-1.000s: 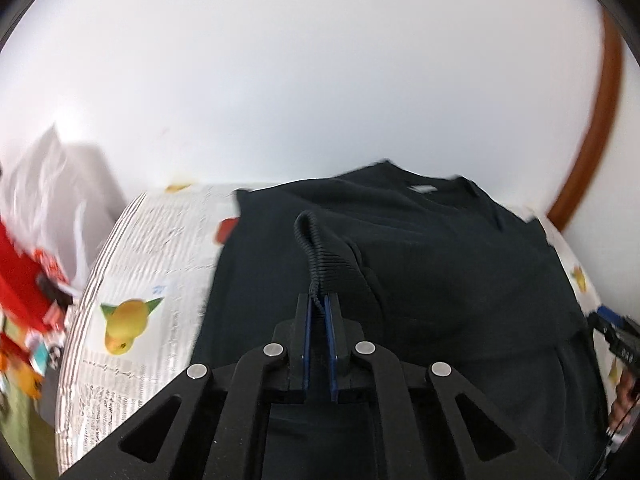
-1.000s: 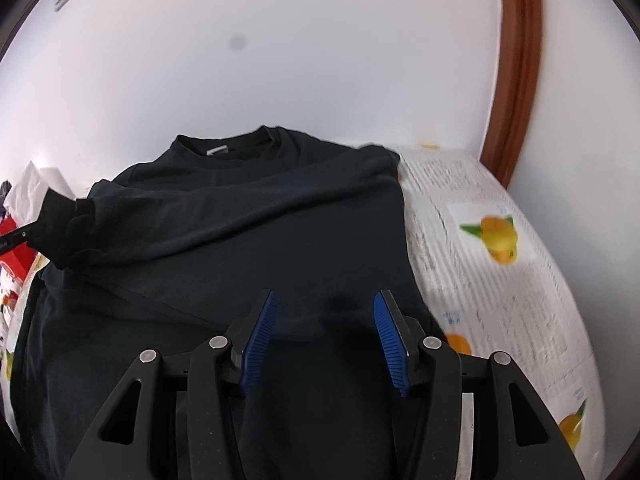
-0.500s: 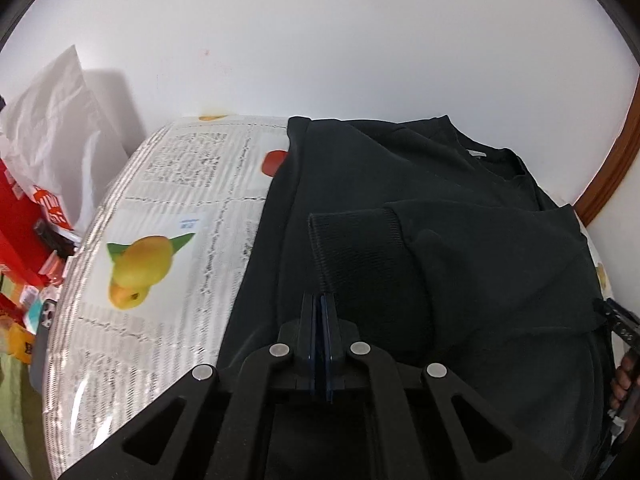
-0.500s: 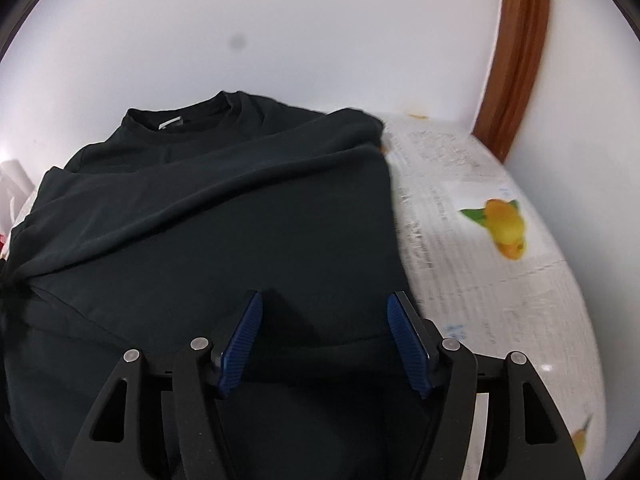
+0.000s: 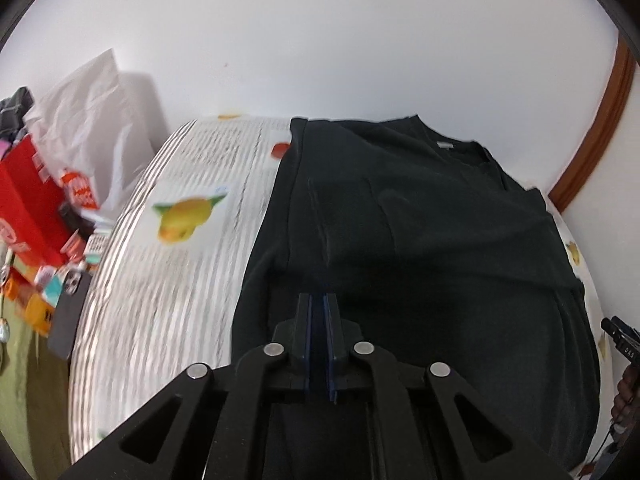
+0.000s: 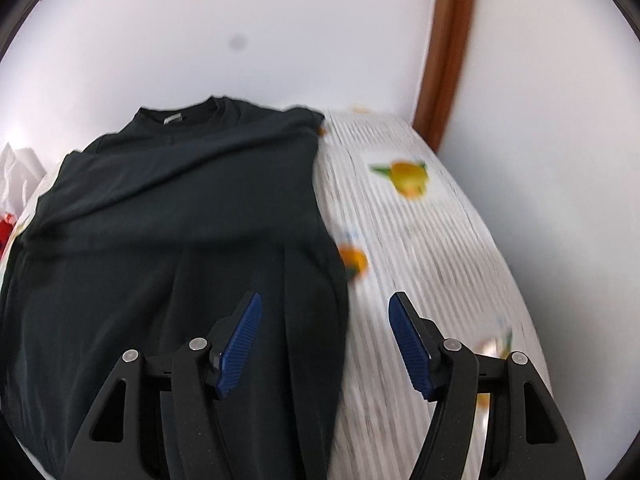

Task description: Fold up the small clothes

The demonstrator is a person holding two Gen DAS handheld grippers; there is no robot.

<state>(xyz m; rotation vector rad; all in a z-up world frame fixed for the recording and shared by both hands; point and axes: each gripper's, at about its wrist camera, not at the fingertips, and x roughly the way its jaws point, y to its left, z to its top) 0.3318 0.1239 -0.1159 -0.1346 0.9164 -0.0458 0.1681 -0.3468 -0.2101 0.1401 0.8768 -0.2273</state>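
The left gripper (image 5: pixel 319 312) has its jaws just parting, a thin slit between the blue pads and nothing in it. The right gripper (image 6: pixel 325 338) stands wide and is opening further, gripping nothing. Under and ahead of both lies the black sweatshirt (image 5: pixel 420 240), sleeves folded across its body, its right edge running between the right jaws. It rests on a fruit-printed tablecloth (image 6: pixel 420 240). Farthest off is the white wall (image 5: pixel 320 40).

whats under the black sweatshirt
The black sweatshirt lies on a white tablecloth printed with text lines and yellow fruit. The cloth shows on both sides; the part beneath the sweatshirt is covered and cannot be seen.
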